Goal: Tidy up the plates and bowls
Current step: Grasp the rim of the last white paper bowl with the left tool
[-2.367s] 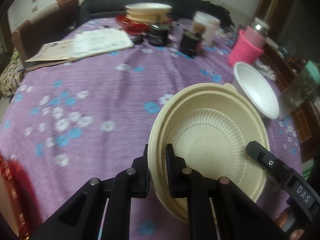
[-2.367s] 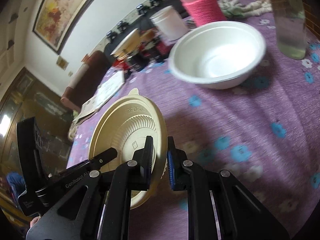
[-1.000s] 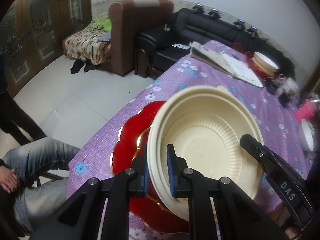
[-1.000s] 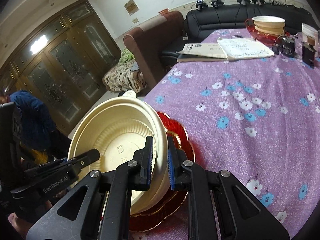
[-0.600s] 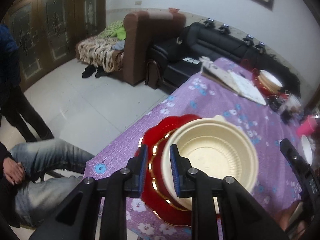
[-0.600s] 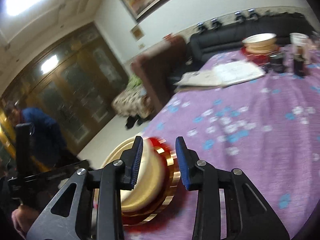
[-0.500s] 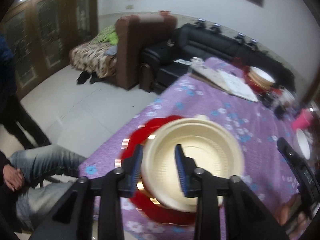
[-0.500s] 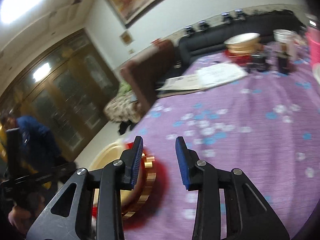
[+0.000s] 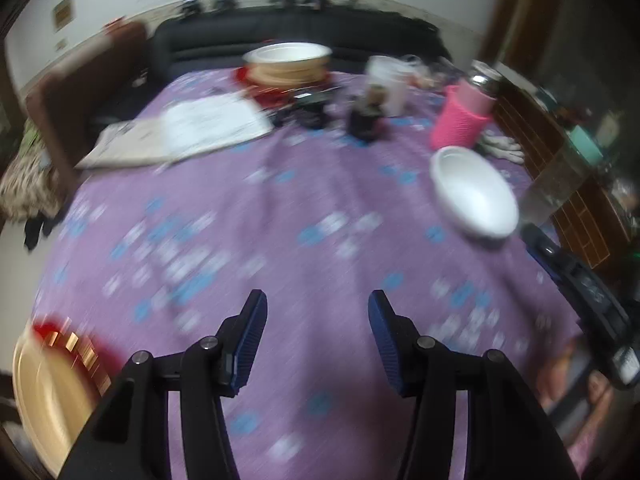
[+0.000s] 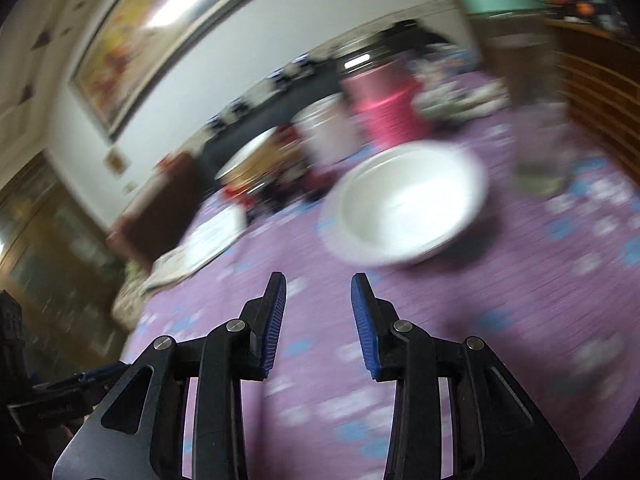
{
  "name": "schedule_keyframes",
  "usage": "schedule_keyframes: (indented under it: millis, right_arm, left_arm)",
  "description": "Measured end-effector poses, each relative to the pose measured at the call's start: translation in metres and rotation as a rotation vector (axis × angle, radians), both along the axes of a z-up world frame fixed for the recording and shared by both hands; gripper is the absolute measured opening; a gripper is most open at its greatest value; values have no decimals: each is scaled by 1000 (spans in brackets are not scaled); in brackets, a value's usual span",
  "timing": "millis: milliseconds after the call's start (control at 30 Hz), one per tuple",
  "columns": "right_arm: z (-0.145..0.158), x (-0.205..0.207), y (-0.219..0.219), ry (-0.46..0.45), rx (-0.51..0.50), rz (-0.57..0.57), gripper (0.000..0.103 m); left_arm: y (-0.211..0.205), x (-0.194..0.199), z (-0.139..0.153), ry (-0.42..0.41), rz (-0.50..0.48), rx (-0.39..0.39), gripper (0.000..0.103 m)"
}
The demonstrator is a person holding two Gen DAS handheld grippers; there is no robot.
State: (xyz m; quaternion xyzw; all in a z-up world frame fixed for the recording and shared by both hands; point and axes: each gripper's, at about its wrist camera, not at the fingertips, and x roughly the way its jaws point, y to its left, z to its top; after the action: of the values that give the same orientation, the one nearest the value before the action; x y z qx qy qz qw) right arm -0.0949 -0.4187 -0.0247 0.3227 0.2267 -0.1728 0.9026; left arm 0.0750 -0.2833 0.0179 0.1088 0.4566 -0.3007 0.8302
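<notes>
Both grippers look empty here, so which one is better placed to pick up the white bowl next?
Right, probably. The right gripper is open with the white bowl close ahead, just right of its line. From the left gripper, also open, the bowl sits farther off toward the table's right side.

A broad stretch of bare purple cloth on the surface (image 9: 304,216) is left free ahead of the spread fingers (image 9: 250,338) of the left gripper (image 9: 318,338). To the right the way is barred by a white bowl (image 9: 474,196), with a pink-sleeved bottle (image 9: 462,118) and a clear jar (image 9: 554,184) near it. The far end is crowded by papers (image 9: 188,132), dark small items, a white cup (image 9: 390,80) and stacked plates (image 9: 286,64), and a cream plate on a red one (image 9: 50,392) is seen at the near left edge.
</notes>
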Motion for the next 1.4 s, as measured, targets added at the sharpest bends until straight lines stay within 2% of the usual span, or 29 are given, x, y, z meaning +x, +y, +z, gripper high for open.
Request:
schedule_keyframes:
  millis: [100,167,333,433,600,800,900,1033,1100,1167,1200,1267,1333,1400]
  right_arm:
    - [4,-12,-52,6,71,-91,33]
    - [6,-14,-72,14,96,-136,33]
    - [-1,6,-91,80,75,-177,33]
    - [-20,16,-103,109,106,-200,33]
    - [-37,23,-108,134,124,-191,33]
    - [-45,27,-108,134,105,-213,33]
    - [-49,33,-108,133,107,-201,33]
    - [-52,35,-109,121,104,-202,32]
    - [-53,36,-109,122,105,-188,23]
    - [-55,41,-109,119,118,-170,18]
    - [-54,41,-109,114,121,-166,14]
    - [-54,40,-108,103,132,-155,10]
    - [-53,40,-107,93,137,-154,8]
    - [-52,38,-107,83,144,-152,8]
  left_arm:
    - [-61,16,-5,10,-26,22,56]
    - [-96,29,-10,26,-42,12,56]
    - [-153,52,-31,40,-14,34,56]
    - [-160,60,-43,73,-2,11,56]
    - [-173,61,-58,82,9,10,56]
    - [-174,65,-66,116,-11,-20,56]
    - [-176,66,-70,104,-16,6,56]
    - [-175,69,-74,113,-24,-4,55]
    - [-177,68,-76,115,-38,-6,48]
    - [-179,66,-77,133,-61,-14,32]
    - [-179,65,-77,134,-68,-16,30]
    - [-182,60,-75,127,-89,-13,15]
    - [-183,55,-73,119,-100,-11,10]
    - [-184,52,-70,99,-102,-11,10]
